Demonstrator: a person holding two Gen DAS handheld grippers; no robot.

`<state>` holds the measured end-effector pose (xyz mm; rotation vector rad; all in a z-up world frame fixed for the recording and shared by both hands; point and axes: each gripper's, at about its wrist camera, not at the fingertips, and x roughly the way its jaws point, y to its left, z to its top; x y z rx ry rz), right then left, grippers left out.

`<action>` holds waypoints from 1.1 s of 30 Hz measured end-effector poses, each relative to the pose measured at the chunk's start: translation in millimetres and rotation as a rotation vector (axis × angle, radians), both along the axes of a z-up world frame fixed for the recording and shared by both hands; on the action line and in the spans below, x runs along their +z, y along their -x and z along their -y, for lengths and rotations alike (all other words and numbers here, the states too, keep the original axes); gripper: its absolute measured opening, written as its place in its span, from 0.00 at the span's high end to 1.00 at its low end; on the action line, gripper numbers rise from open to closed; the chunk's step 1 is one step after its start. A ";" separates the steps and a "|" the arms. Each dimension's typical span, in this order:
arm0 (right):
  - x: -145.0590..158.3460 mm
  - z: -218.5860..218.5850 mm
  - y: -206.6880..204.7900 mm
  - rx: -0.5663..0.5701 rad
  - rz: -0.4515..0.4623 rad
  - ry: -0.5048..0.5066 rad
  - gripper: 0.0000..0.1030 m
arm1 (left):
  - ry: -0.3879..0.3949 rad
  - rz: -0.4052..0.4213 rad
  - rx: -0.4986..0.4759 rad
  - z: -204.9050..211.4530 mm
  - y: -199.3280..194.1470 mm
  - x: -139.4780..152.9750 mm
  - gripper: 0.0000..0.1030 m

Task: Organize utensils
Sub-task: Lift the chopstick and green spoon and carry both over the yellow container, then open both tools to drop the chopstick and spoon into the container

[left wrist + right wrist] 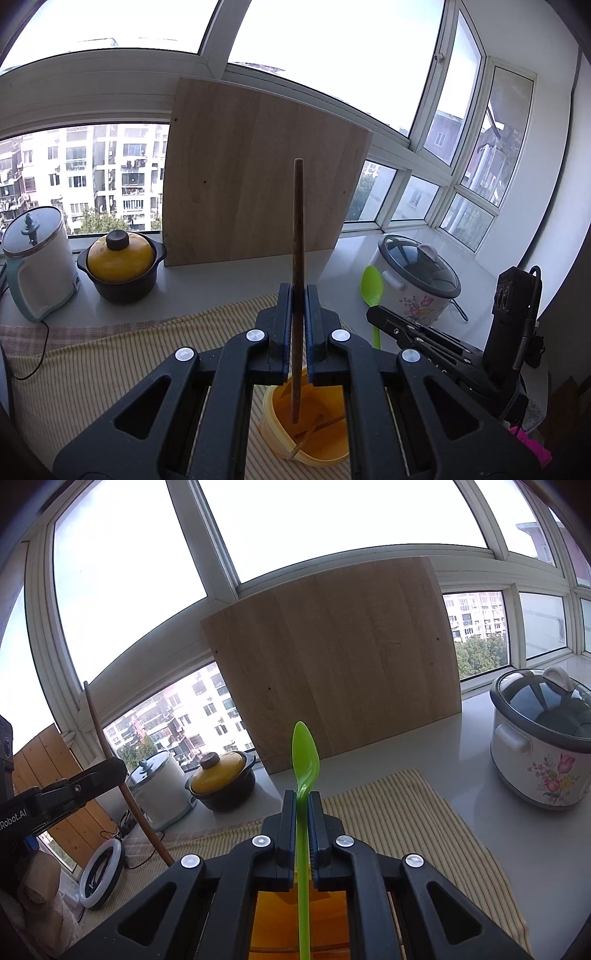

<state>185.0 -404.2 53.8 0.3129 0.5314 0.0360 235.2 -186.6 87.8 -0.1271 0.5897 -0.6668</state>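
My left gripper point(298, 295) is shut on a dark wooden chopstick point(297, 229) that stands nearly upright, its lower end hanging over a yellow container point(280, 428) with thin sticks inside. My right gripper point(303, 801) is shut on the handle of a green plastic spoon point(305, 753), bowl end up. In the left wrist view the green spoon point(372, 286) and the right gripper point(376, 315) show at the right. The right wrist view has the left gripper point(110, 768) and its chopstick point(110, 749) at the left, and the orange inside of the container point(273, 919) beneath the jaws.
A striped yellow cloth point(110, 369) covers the counter. A wooden board point(258, 177) leans on the window behind it. A white kettle point(37, 258) and a yellow-lidded black pot point(122, 266) stand at the left, a flowered rice cooker point(543, 738) at the right, a ring light point(101, 875) low left.
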 end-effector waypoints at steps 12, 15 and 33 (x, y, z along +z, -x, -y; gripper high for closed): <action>-11.2 -2.2 -2.2 0.000 -0.042 0.051 0.97 | -0.029 -0.047 -0.008 12.6 -10.8 -22.5 0.96; -15.4 -0.5 1.2 0.007 -0.063 0.054 0.97 | -0.027 -0.075 -0.019 13.7 -14.7 -29.1 0.96; -21.2 0.1 32.5 0.046 -0.073 0.022 0.83 | -0.059 -0.112 -0.060 20.4 -9.0 -43.3 0.96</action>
